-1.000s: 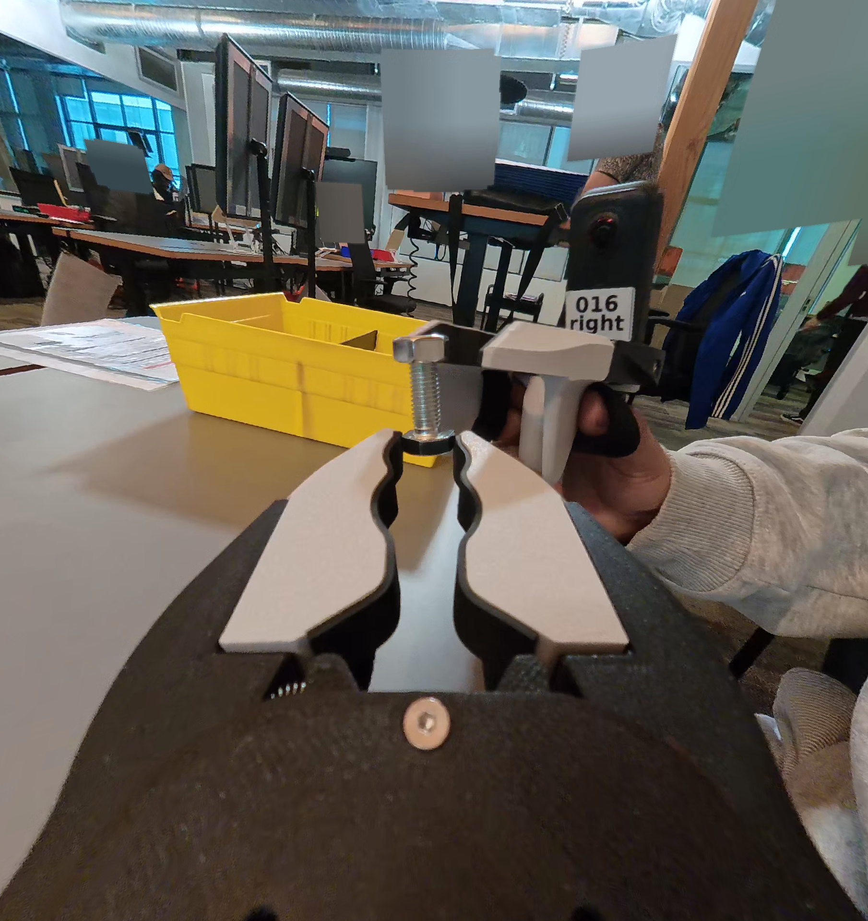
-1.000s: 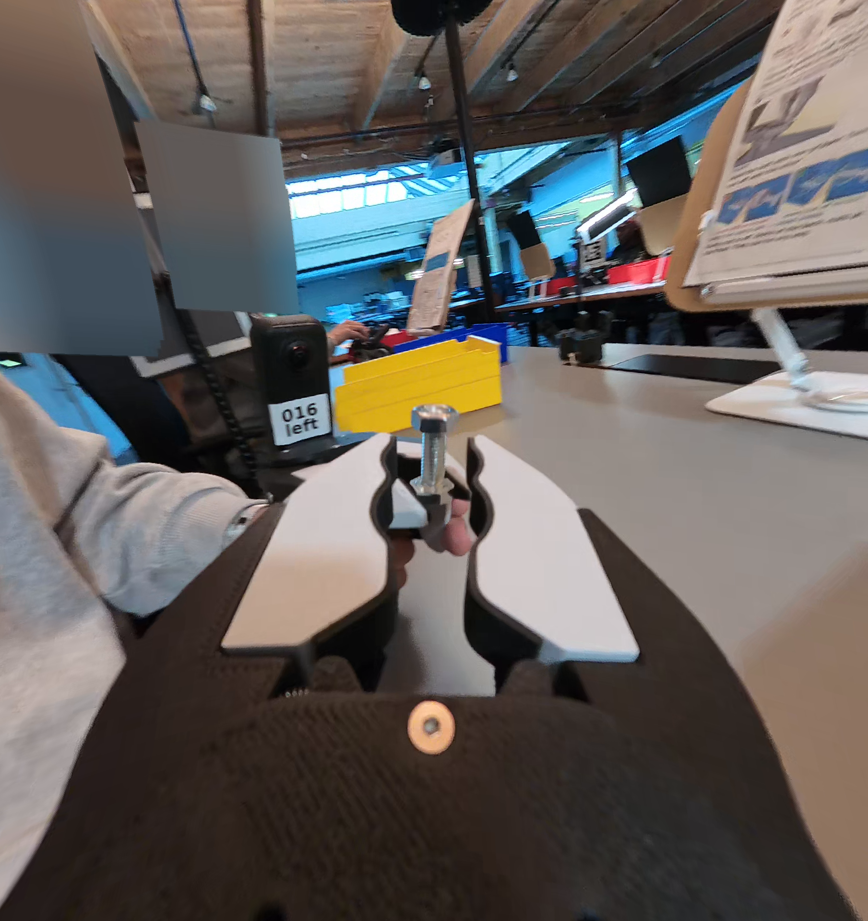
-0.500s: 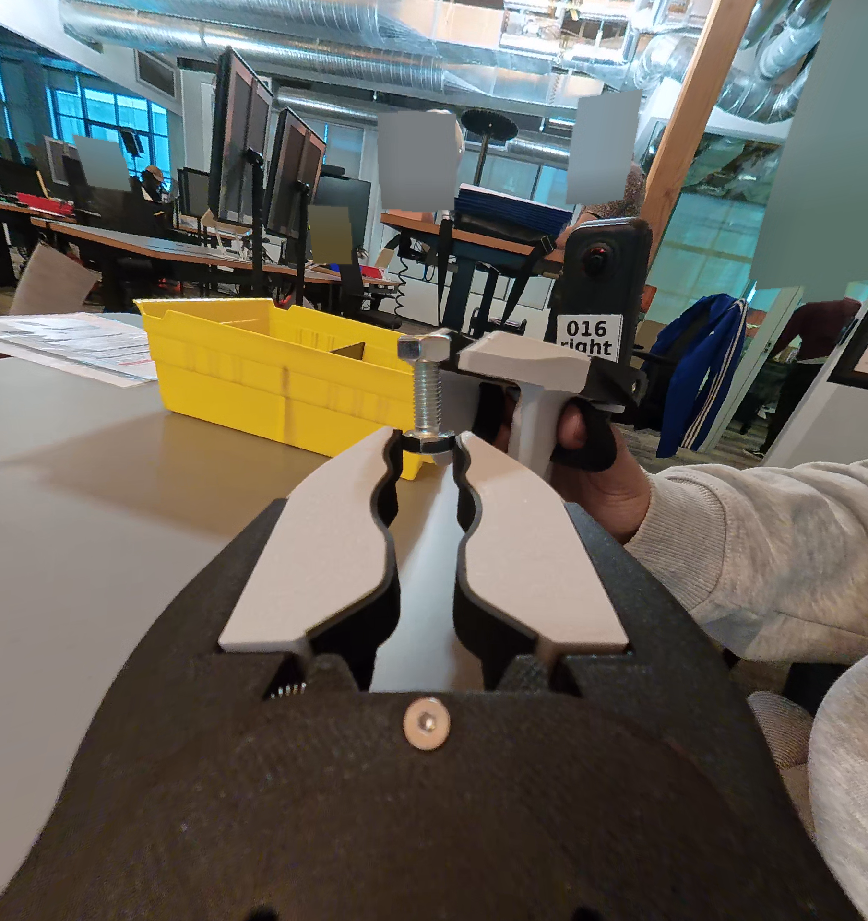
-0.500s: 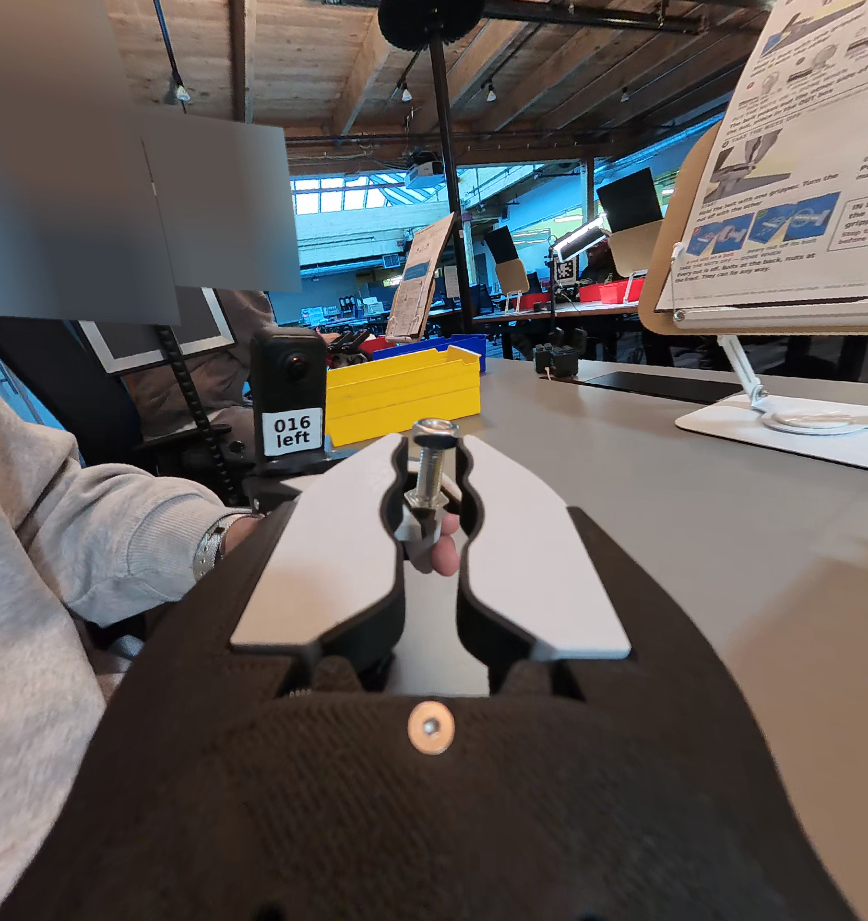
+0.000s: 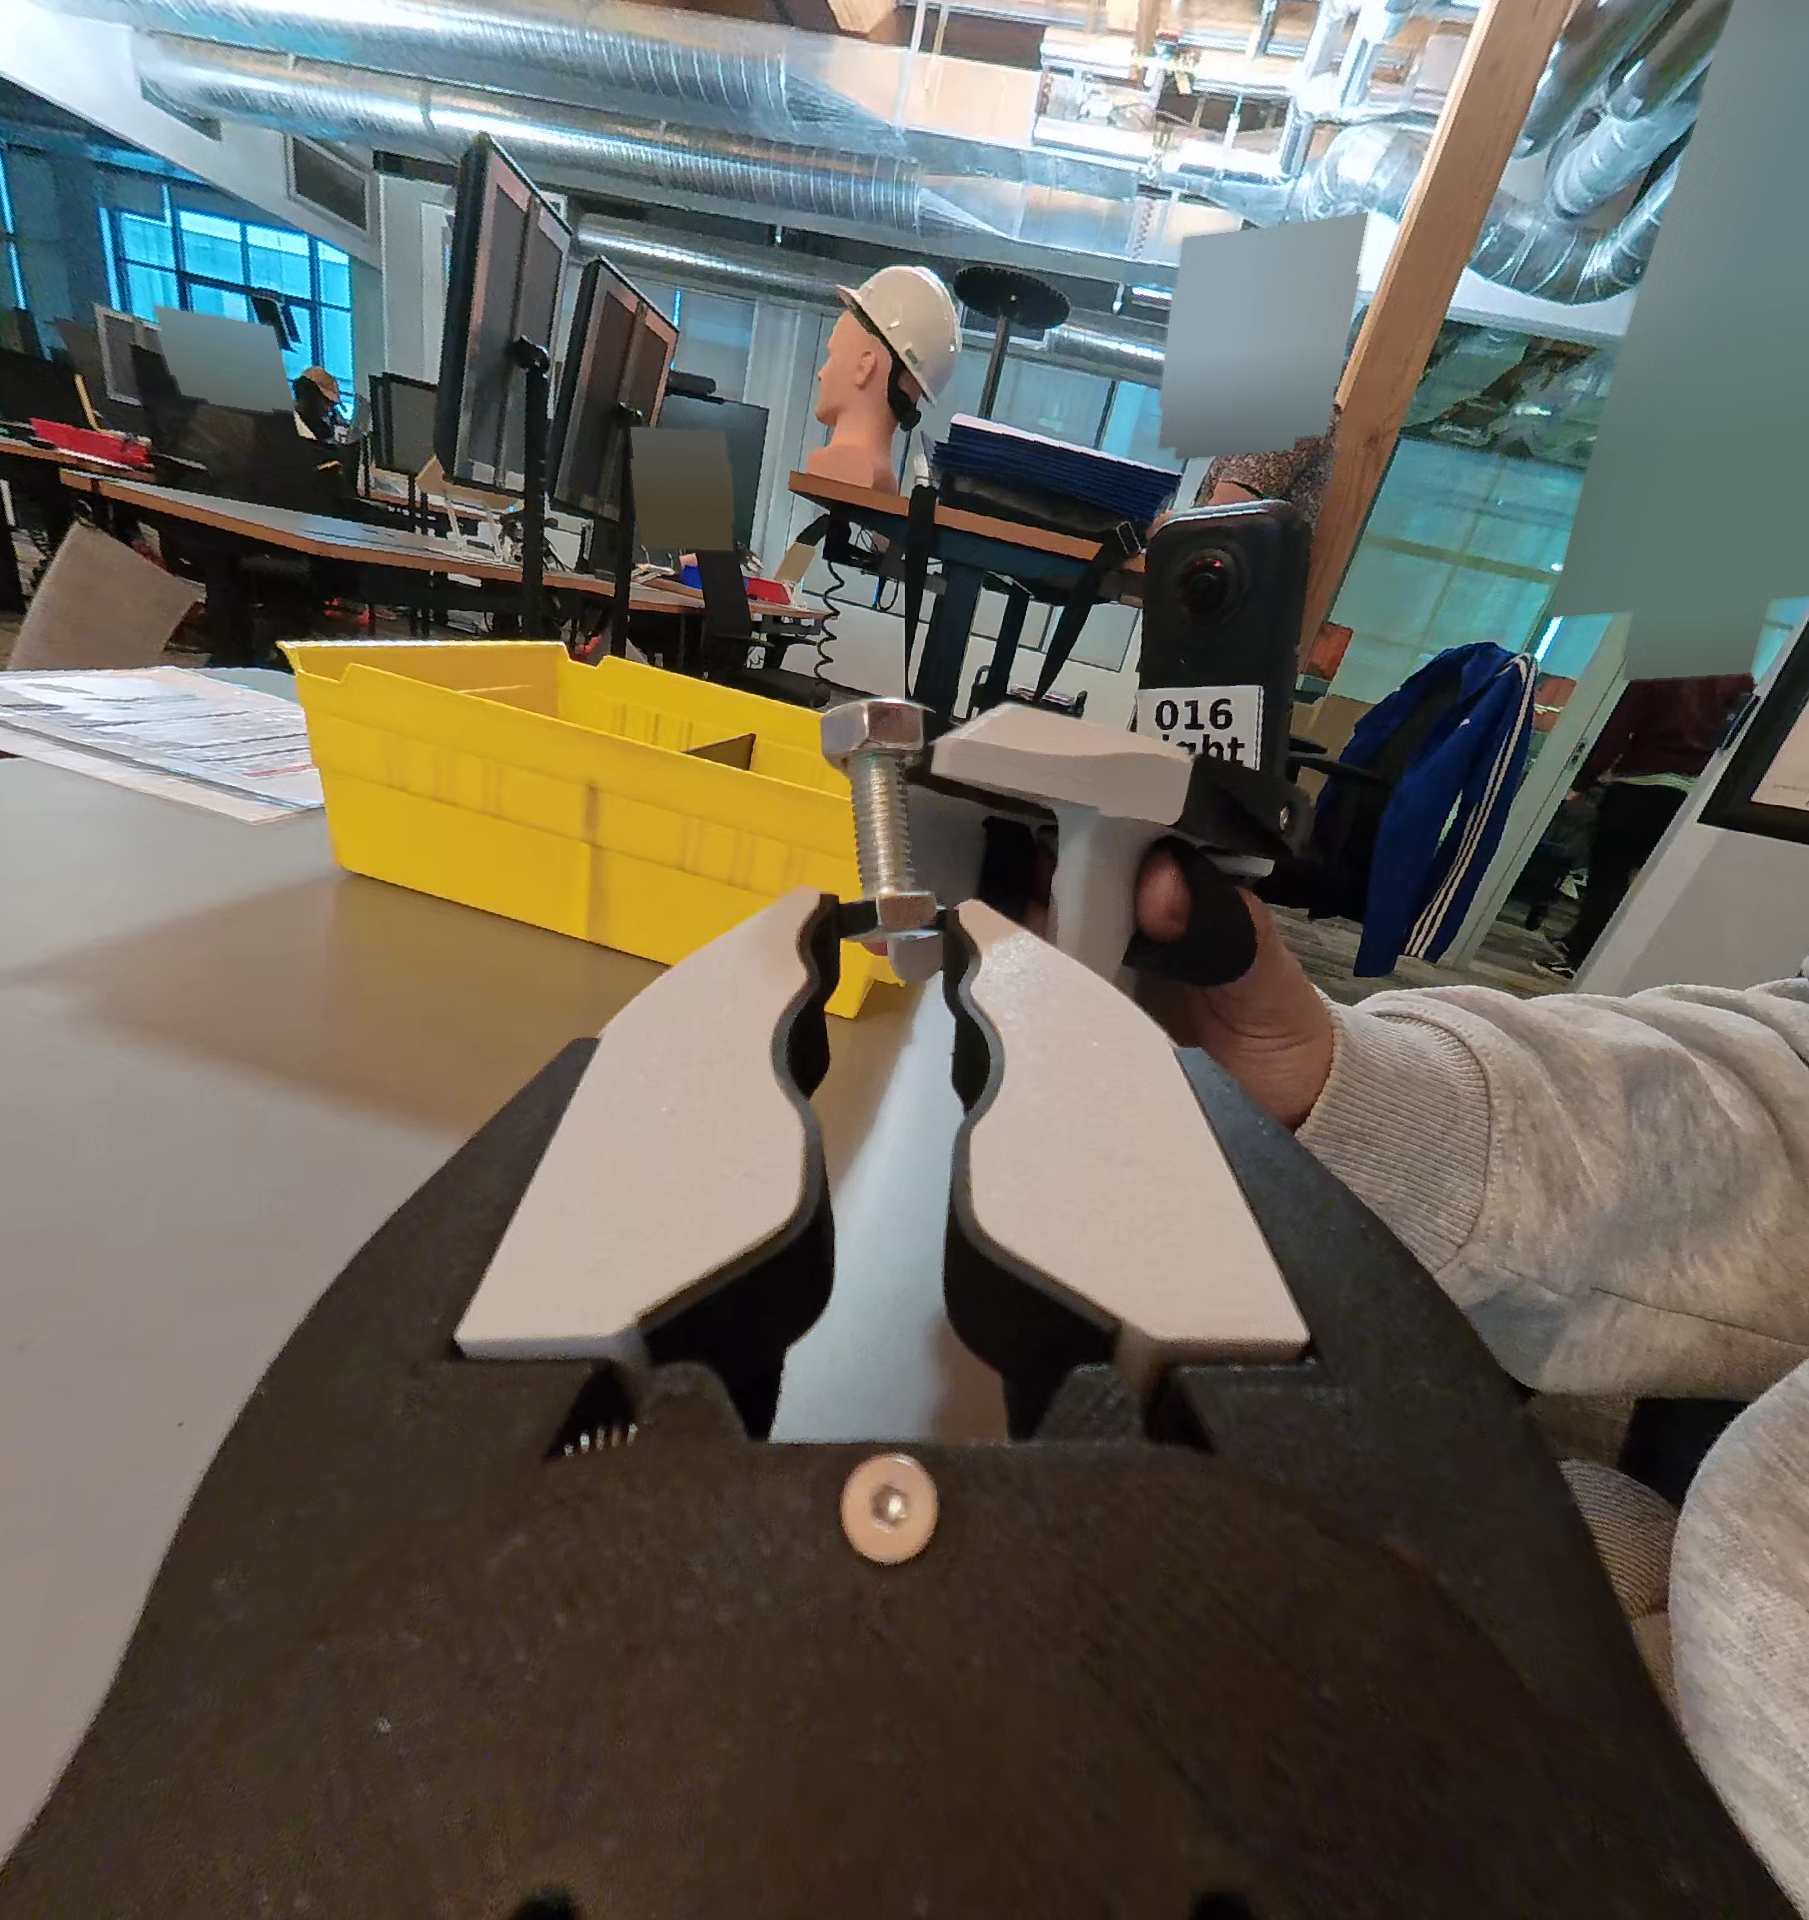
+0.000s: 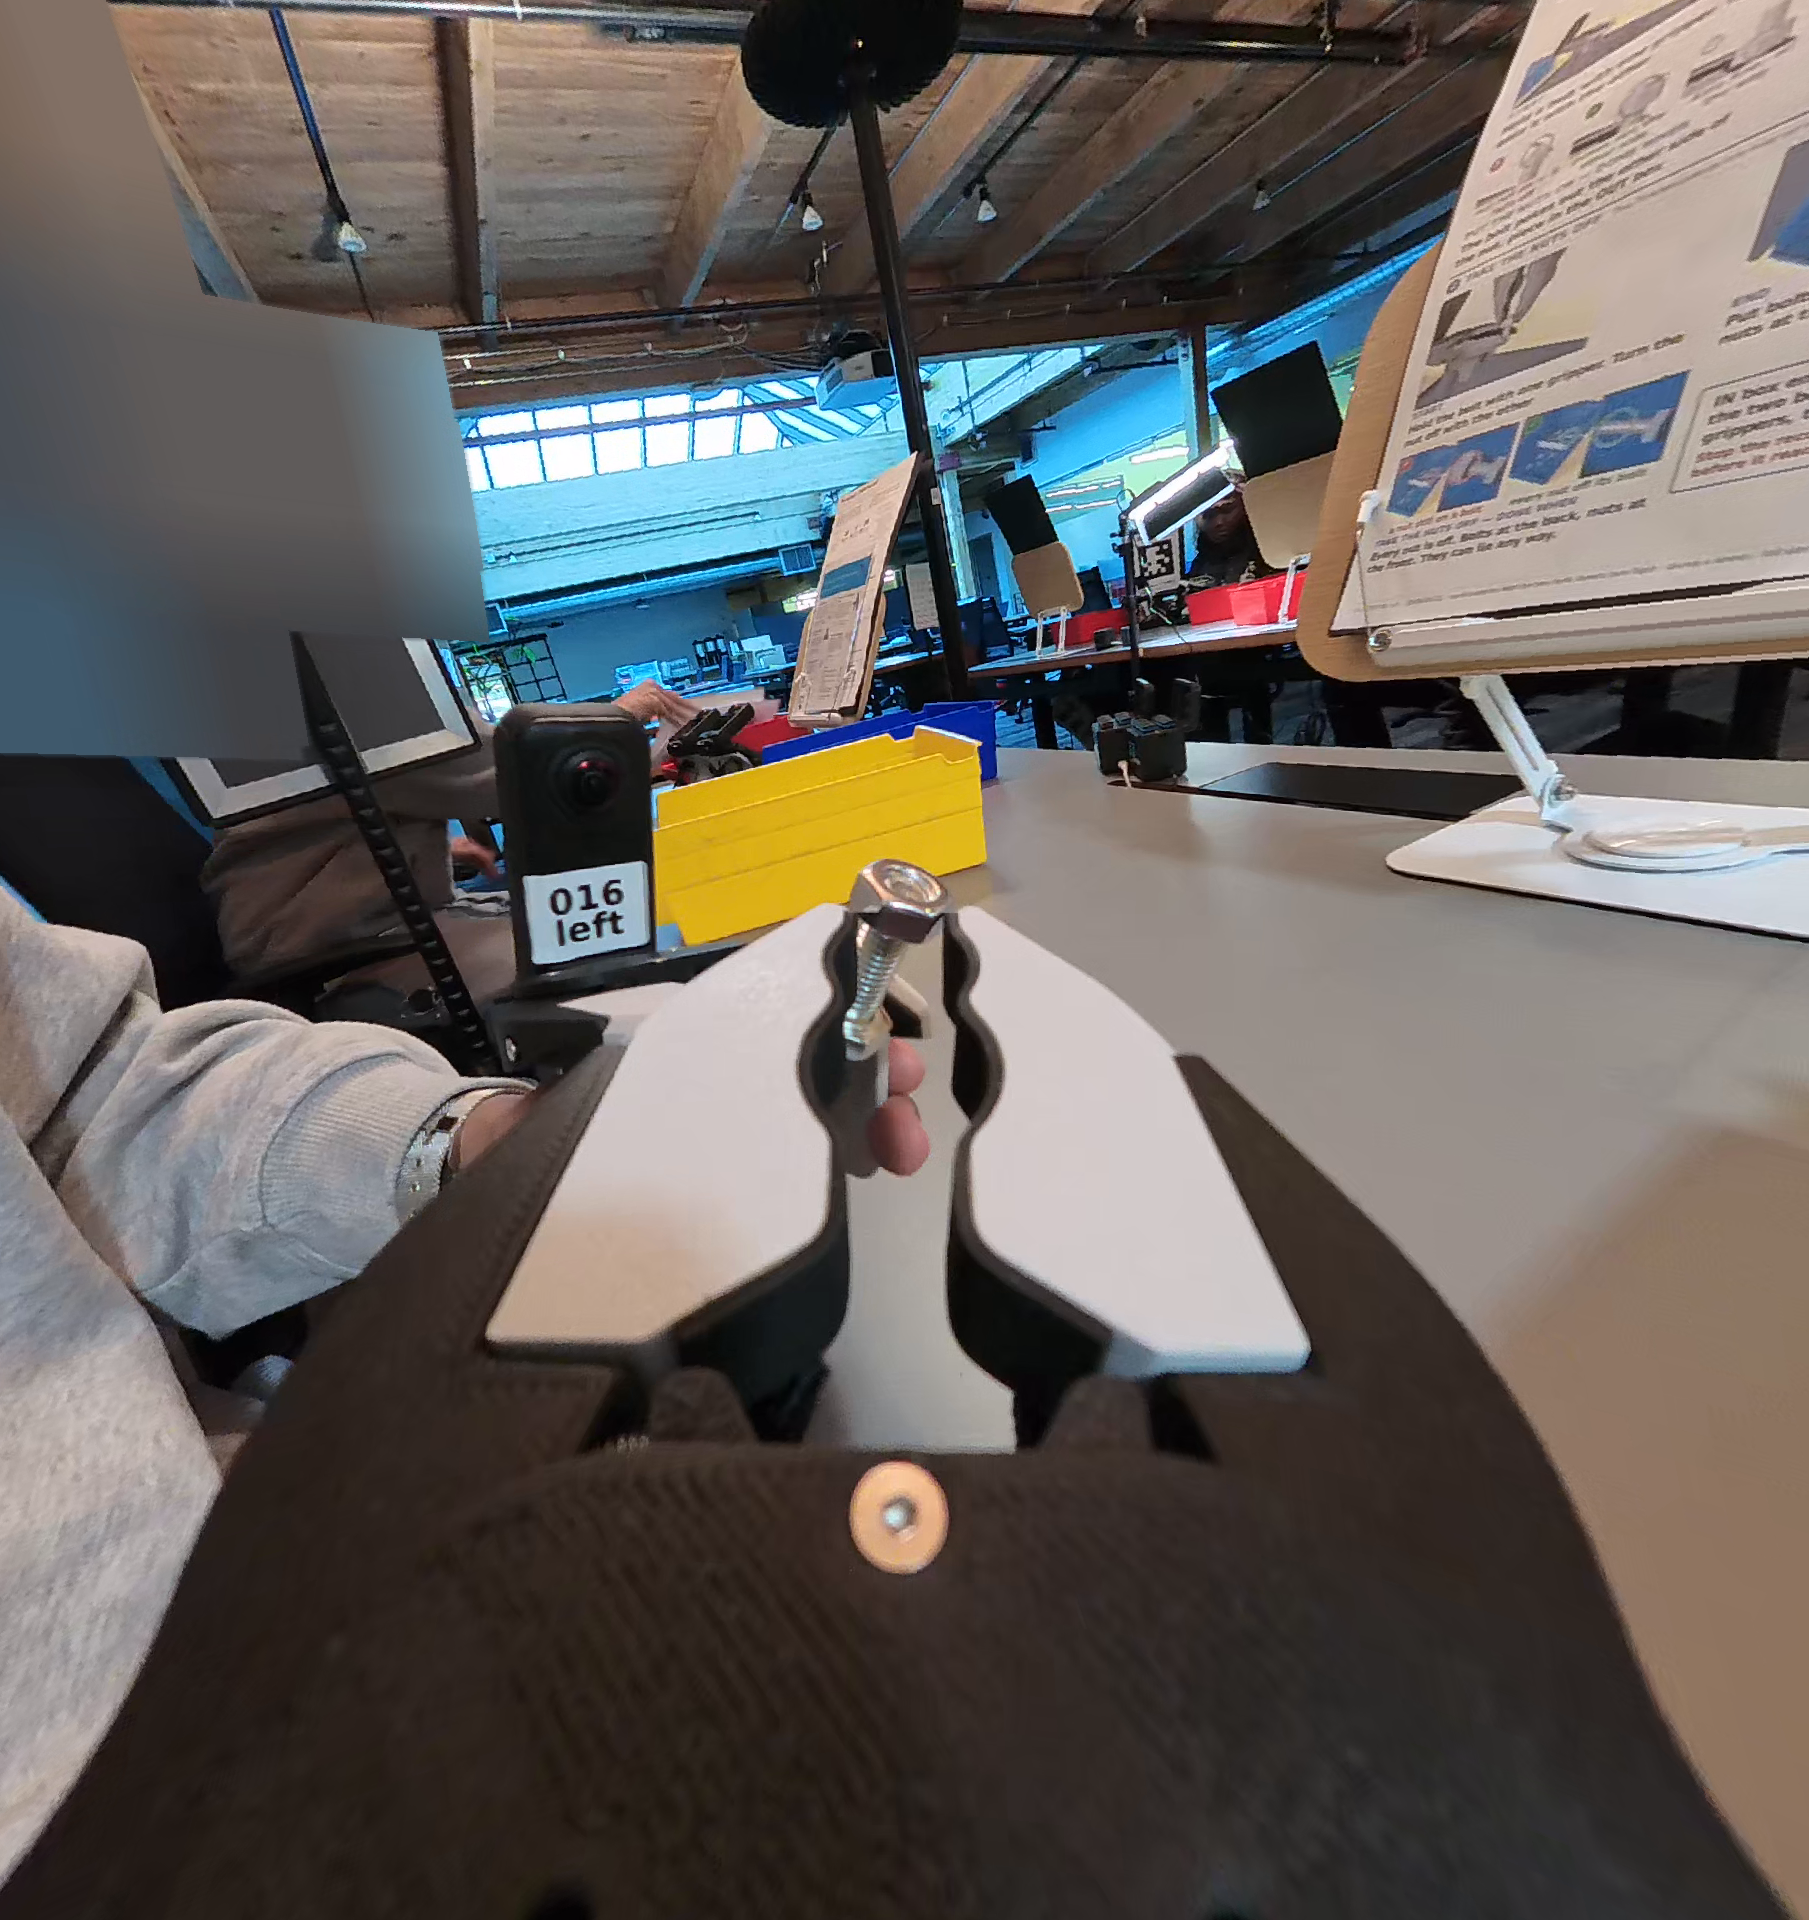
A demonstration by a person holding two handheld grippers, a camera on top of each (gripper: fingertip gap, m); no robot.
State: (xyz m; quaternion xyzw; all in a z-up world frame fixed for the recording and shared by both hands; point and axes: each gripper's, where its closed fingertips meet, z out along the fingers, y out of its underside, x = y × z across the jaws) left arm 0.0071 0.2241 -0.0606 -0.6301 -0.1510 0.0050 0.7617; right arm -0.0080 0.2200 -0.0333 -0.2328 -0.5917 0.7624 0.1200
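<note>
A silver hex bolt (image 5: 882,821) stands upright above the grey table (image 5: 152,1143), held between both grippers. My left gripper (image 5: 889,920) is shut on the nut (image 5: 905,912) at the lower end of the thread. My right gripper (image 6: 895,925) is shut on the bolt (image 6: 884,956) at its head, and the bolt leans in that view. The right gripper also shows in the left wrist view (image 5: 1061,774), reaching in from the right and held by a hand in a grey sleeve. The left gripper's camera (image 6: 578,821) shows just left of the bolt.
A yellow bin (image 5: 567,790) stands on the table behind the bolt and shows in the right wrist view (image 6: 817,831) too. A blue bin (image 6: 910,727) is behind it. A stand with a printed sheet (image 6: 1627,416) rises at the right on a white base (image 6: 1648,862). A sheet of paper (image 5: 121,727) lies far left.
The right gripper has tipped, so the bolt now leans in its view. Both grippers keep their hold, and the bolt stays upright in the left wrist view.
</note>
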